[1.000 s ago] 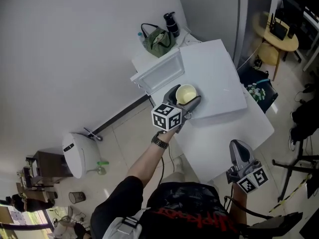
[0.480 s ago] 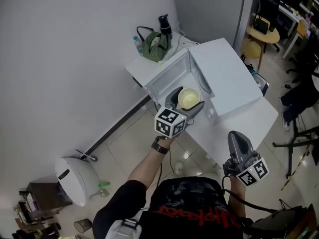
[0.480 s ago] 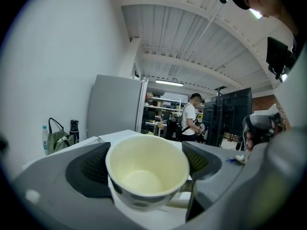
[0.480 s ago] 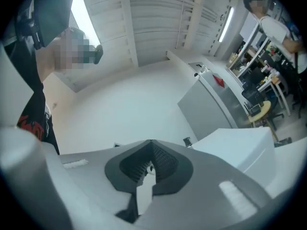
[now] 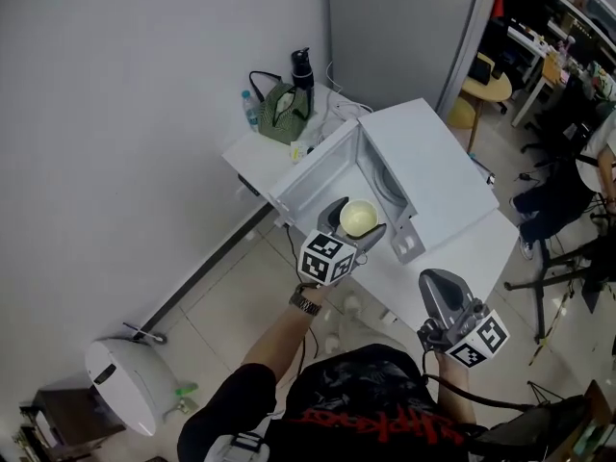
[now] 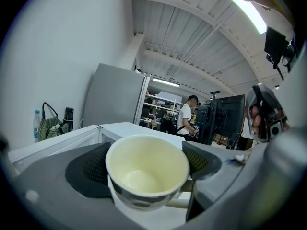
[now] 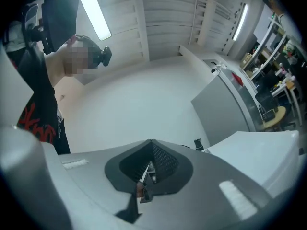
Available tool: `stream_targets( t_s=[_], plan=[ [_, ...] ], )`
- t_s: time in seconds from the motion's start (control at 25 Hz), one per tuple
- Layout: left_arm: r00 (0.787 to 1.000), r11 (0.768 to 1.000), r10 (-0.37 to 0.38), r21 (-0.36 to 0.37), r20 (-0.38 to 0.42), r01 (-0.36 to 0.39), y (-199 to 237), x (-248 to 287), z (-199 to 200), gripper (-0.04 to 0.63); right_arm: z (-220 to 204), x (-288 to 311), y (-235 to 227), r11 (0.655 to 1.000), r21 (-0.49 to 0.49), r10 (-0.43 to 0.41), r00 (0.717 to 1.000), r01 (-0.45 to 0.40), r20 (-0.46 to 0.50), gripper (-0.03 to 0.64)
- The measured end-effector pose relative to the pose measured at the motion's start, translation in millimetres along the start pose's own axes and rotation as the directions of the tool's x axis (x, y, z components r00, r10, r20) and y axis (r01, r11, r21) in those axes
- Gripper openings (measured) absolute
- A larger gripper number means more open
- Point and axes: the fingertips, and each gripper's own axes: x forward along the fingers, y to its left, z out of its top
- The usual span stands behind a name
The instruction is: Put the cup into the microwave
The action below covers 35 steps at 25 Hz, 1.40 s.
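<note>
Moved: the left gripper (image 5: 357,221) had brought the cup (image 6: 145,167) from over the white top of the microwave (image 5: 438,162) to the front of its open hole.
Cup: it stood upright in the air, mouth up, pale yellow inside with dark spots outside (its handle poked out to one side). It was not inside the microwave yet.
Left jaws: they pinched the cup, one on each side.
Right gripper (image 5: 438,292): it was held low and off to the side, well apart from the cup, with its jaws pressed together on nothing.
Door (image 5: 313,166): it swung wide open.
Behind the microwave: a green bag (image 5: 279,104) and a black bottle (image 5: 301,65) sat by the wall.
</note>
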Motion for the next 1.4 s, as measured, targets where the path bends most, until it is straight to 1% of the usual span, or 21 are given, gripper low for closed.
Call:
stream_targets(
  t_s=[0.12, 0.2, 0.32, 0.4, 0.52, 0.56, 0.64, 0.76, 0.88, 1.0, 1.08, 1.16, 1.24, 1.4],
  plan=[
    [0.999, 0.999, -0.031, 0.016, -0.030, 0.031, 21, 28, -9, 0.454, 3, 29, -32, 1.000, -0.016, -0.010, 1.000, 0.011, 0.018, 0.000],
    [0.996, 0.997, -0.062, 0.032, -0.071, 0.064, 42, 48, -22, 0.454, 1, 51, -56, 1.000, 0.002, -0.031, 0.999, 0.031, 0.042, 0.000],
    [0.984, 0.991, -0.123, 0.040, -0.127, 0.129, 76, 88, -43, 0.454, 6, 77, -96, 0.997, 0.034, -0.072, 0.995, 0.069, 0.073, 0.000],
    [0.970, 0.985, -0.156, 0.040, -0.188, 0.166, 97, 113, -65, 0.454, 9, 90, -116, 0.994, 0.038, -0.105, 0.991, 0.103, 0.078, 0.000],
    [0.932, 0.974, -0.211, 0.014, -0.296, 0.225, 125, 151, -105, 0.454, 9, 100, -141, 0.979, 0.028, -0.205, 0.976, 0.204, 0.072, 0.000],
    [0.921, 0.970, -0.229, 0.000, -0.316, 0.242, 131, 163, -114, 0.454, 11, 101, -146, 0.969, 0.025, -0.245, 0.967, 0.244, 0.074, 0.000],
    [0.911, 0.962, -0.266, -0.030, -0.316, 0.270, 138, 187, -118, 0.454, 16, 99, -155, 0.944, 0.016, -0.329, 0.941, 0.329, 0.074, 0.000],
    [0.907, 0.954, -0.300, -0.071, -0.297, 0.292, 151, 213, -122, 0.454, 20, 95, -162, 0.889, 0.029, -0.457, 0.884, 0.457, 0.095, 0.000],
    [0.904, 0.941, -0.338, -0.107, -0.262, 0.321, 165, 231, -121, 0.454, 18, 99, -161, 0.837, 0.038, -0.546, 0.827, 0.547, 0.136, 0.000],
    [0.894, 0.919, -0.393, -0.130, -0.213, 0.373, 163, 248, -111, 0.454, 11, 104, -162, 0.798, 0.015, -0.598, 0.790, 0.602, 0.136, 0.000],
    [0.883, 0.907, -0.421, -0.126, -0.207, 0.403, 159, 258, -110, 0.454, 7, 105, -161, 0.773, 0.003, -0.628, 0.766, 0.634, 0.135, 0.000],
    [0.874, 0.900, -0.436, -0.113, -0.215, 0.421, 156, 268, -113, 0.454, 5, 104, -157, 0.753, -0.003, -0.651, 0.746, 0.657, 0.140, 0.000],
    [0.874, 0.901, -0.434, -0.094, -0.219, 0.424, 154, 277, -116, 0.454, 3, 102, -153, 0.733, -0.007, -0.672, 0.726, 0.680, 0.145, 0.000],
    [0.884, 0.911, -0.410, -0.050, -0.223, 0.410, 155, 294, -122, 0.454, 2, 95, -148, 0.686, -0.012, -0.716, 0.679, 0.727, 0.163, 0.000]
  ],
)
